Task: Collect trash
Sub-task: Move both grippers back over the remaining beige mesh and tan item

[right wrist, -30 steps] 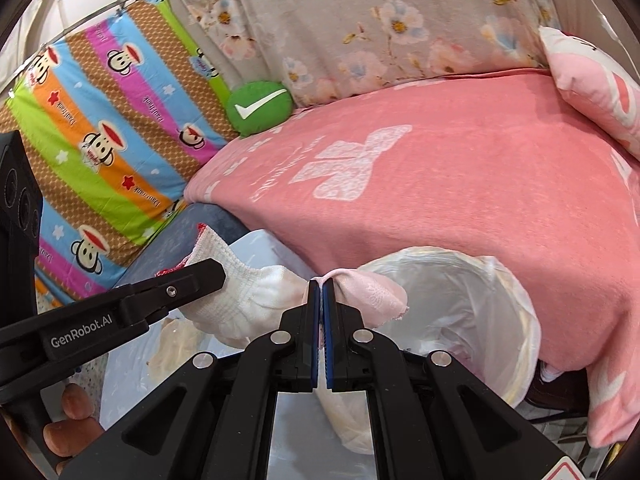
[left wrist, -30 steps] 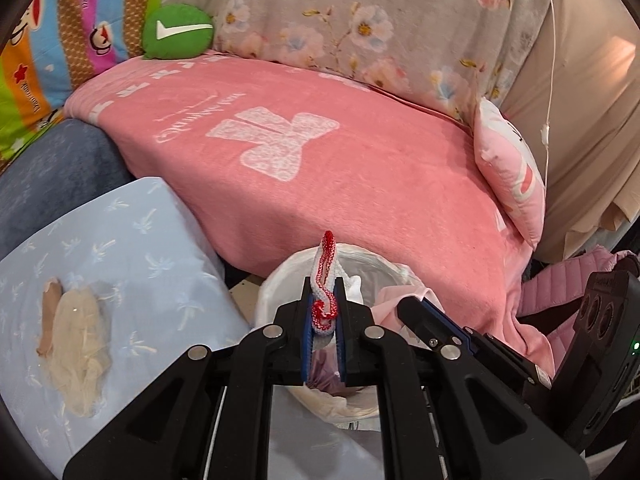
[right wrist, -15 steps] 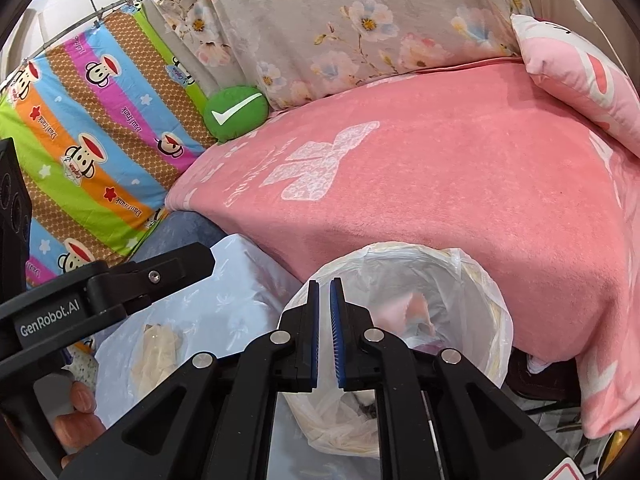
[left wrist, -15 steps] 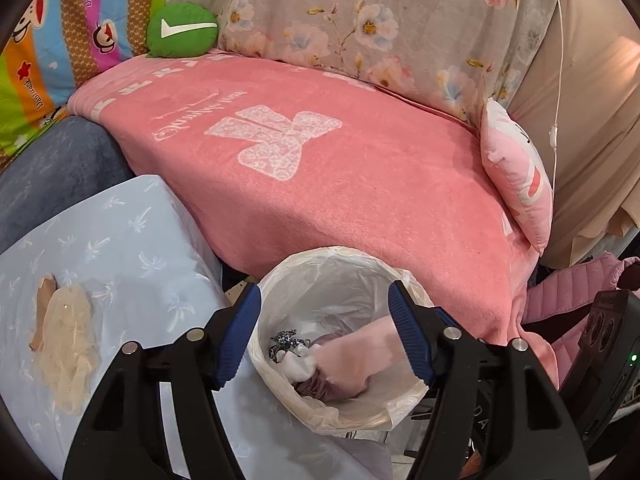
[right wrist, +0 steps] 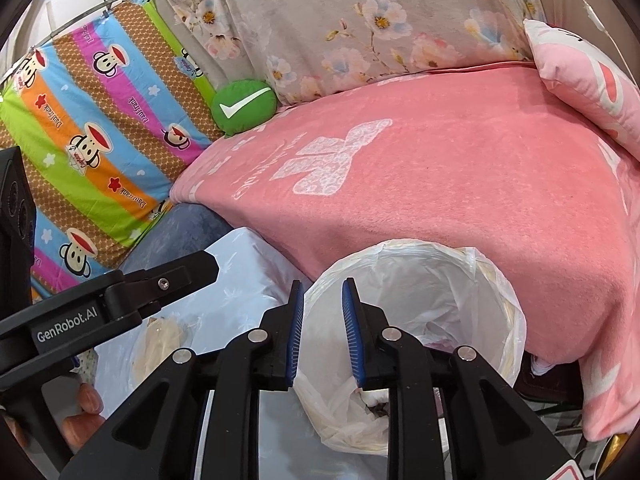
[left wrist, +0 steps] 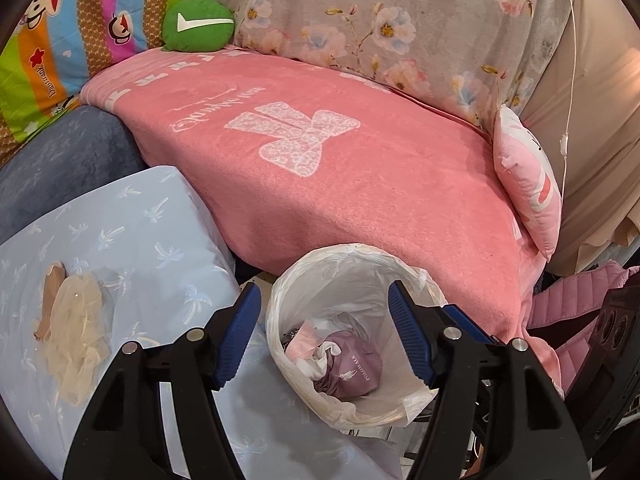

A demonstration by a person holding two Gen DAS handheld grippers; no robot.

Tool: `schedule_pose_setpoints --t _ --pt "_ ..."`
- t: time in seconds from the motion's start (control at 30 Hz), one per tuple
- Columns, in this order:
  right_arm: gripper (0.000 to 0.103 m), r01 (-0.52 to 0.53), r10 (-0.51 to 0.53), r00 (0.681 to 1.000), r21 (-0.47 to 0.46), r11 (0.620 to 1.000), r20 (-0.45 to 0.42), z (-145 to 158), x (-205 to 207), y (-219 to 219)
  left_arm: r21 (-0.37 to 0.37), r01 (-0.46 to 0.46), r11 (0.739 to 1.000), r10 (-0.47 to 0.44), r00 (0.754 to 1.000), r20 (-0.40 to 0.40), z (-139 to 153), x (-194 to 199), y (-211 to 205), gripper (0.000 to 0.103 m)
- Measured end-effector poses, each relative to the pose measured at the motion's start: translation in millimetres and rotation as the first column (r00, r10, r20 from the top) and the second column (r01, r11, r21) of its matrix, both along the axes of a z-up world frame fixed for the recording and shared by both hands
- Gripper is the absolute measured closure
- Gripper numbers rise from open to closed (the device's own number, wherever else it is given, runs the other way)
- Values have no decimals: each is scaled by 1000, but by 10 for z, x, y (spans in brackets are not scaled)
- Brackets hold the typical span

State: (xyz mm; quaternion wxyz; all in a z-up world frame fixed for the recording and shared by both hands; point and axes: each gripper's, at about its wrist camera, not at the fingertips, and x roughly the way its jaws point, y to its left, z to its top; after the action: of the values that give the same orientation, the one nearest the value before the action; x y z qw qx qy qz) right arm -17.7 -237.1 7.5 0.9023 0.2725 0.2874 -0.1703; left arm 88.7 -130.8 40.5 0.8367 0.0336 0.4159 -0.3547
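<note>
Left wrist view: with the left gripper (left wrist: 324,336) held wide apart and empty and the right gripper (right wrist: 322,332) opening on nothing above the bin (left wrist: 400,256), the gloves (left wrist: 74,340) left on the bench (left wrist: 160,236) may be snagged or dragged off if grabbed loosely.
</note>
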Motion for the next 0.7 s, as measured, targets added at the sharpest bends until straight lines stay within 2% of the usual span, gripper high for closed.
schedule_pose_setpoints --t 0.33,0.5,0.7 --pt "82 -66 65 998 -11 998 -21 -38 161 215 0 -61 998 61 998 -20 -73 111 254 40" --pt "74 -90 89 996 -22 996 -28 -32 242 351 -1 -91 996 91 996 -26 -89 176 380 40" --pt "74 -127 126 991 -26 992 -46 -58 351 524 -1 -132 991 132 991 -29 -128 255 560 40"
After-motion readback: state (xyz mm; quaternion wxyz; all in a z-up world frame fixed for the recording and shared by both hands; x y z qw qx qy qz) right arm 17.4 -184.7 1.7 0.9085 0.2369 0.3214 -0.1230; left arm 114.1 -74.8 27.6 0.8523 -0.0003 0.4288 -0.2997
